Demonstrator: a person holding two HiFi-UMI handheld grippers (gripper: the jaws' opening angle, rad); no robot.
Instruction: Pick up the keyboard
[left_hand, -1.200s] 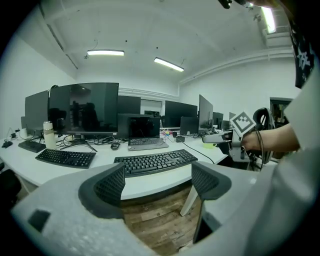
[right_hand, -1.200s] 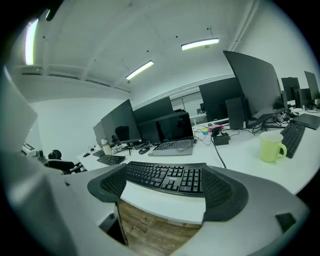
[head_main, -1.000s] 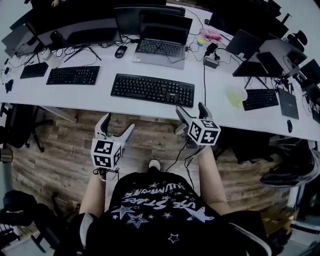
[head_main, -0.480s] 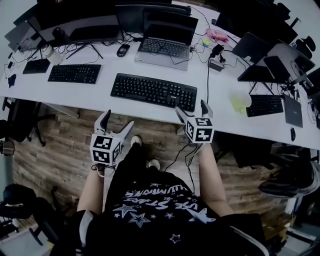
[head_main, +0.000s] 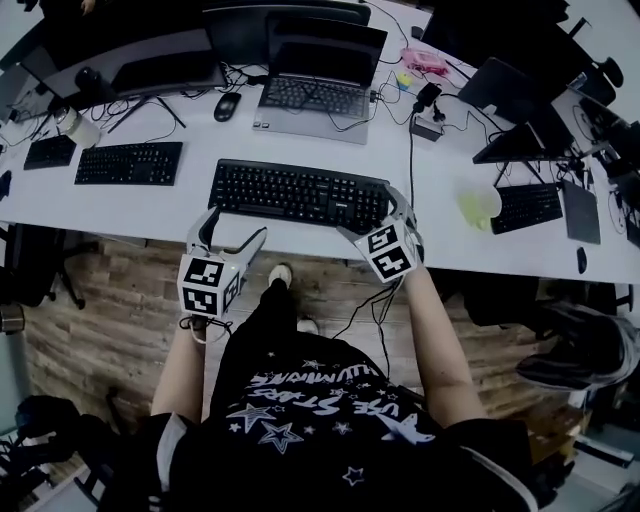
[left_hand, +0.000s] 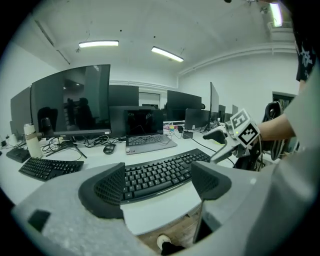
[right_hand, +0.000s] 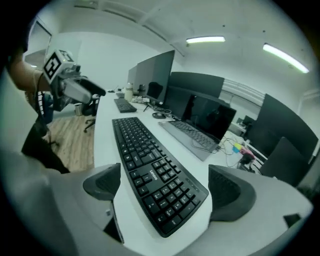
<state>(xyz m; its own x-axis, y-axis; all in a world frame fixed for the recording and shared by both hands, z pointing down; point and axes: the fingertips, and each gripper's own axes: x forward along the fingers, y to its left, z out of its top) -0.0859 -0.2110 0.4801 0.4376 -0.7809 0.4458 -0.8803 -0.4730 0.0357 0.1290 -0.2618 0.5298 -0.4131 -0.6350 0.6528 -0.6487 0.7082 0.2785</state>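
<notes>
The black keyboard (head_main: 300, 193) is lying flat near the front edge of the white tabletop (head_main: 120, 205), approx. mid-way along it, long side parallel w/ that edge.

The right gripper (head_main: 375, 215) is sitting at the keyboard's right end, pointing down at a slant. Its jaws are standing wide apart and have just been opening. In the right gripper view the numpad end of the keyboard (right_hand: 145, 160) is showing btwn them. One jaw is hanging on the front-edge side, the other over the tabletop beyond the keyboard's far side. Neither pad is pressing on it.

The left gripper (head_main: 232, 232) is hovering just off the tabletop's front edge, by the keyboard's front left corner. Its jaws are also spread, w/ nothing gripped. In the left gripper view the keyboard (left_hand: 160, 175) is lying ahead of the jaws and just past the edge, not btwn the pads.

Behind the keyboard a laptop (head_main: 315, 95) is standing open, w/ a mouse (head_main: 227, 106) to its left. A second keyboard (head_main: 130, 163) is lying further left along the tabletop, well apart from both grippers.
</notes>
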